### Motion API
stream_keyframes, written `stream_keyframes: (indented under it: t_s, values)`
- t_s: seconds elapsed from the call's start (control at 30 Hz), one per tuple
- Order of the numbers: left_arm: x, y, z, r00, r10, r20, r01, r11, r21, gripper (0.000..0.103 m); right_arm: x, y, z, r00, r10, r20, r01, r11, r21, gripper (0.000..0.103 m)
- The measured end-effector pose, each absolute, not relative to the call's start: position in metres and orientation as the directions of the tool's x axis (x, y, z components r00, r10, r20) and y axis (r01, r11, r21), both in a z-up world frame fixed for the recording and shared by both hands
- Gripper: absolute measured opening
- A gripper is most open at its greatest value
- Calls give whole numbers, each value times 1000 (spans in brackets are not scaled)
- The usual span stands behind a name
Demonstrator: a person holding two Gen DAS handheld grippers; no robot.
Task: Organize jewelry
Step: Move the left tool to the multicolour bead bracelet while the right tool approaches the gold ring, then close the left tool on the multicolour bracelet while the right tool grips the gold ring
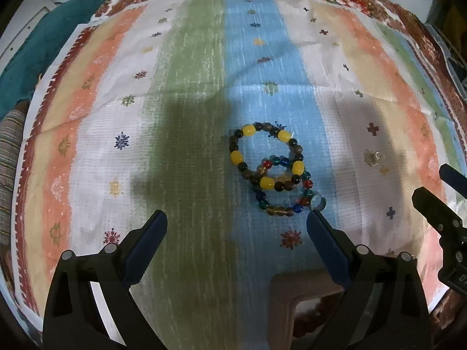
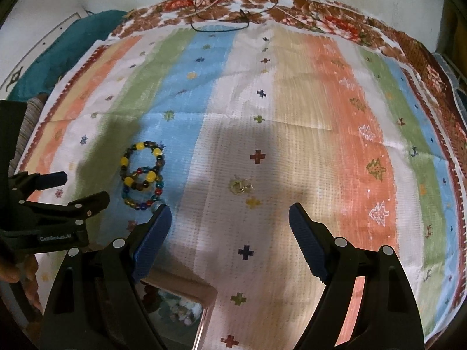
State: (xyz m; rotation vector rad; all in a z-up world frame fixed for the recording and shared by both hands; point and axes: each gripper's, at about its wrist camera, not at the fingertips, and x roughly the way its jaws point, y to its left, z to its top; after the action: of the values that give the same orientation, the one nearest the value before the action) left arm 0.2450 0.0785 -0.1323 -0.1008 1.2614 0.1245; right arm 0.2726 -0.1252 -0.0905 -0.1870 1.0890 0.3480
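Two bead bracelets lie overlapping on the striped cloth: a yellow-and-dark one [image 1: 267, 157] [image 2: 143, 160] and a multicolour glass one [image 1: 284, 195] [image 2: 141, 197]. A small round clear piece [image 1: 318, 201] rests at the glass bracelet's near edge. A small clear-and-gold piece [image 1: 373, 157] [image 2: 240, 188] lies alone to their right. My left gripper [image 1: 238, 218] [image 2: 81, 188] hangs open just short of the bracelets, its right fingertip close to the round piece. My right gripper [image 2: 230, 213] is open and empty, with the small gold piece just beyond its fingertips.
A pinkish-brown box [image 1: 280, 288] [image 2: 186, 288] with small items inside sits under the grippers at the near edge. A black cord [image 2: 221, 23] lies at the cloth's far edge. Teal fabric [image 1: 43, 43] lies off the left side. A hand [image 2: 26, 274] holds the left gripper.
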Motion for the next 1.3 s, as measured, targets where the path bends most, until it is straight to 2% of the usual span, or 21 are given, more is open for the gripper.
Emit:
stream_keyframes:
  t_s: [0.43,1.23,1.3]
  values:
    - [262,78,-157,245,46,-969,-136,991,13,94,278,-110,-107,385,171,-907,-412,911,-3,83]
    - [284,73,-194,211,90,-973,-119,991,66,94,326,-112,-154,330,96,-939,-366,930,-34,83]
    - [283,72,-194,219,86,-972,-108,992,63,91,328,-112,-158,320,95,-943,-365,931,-30,83]
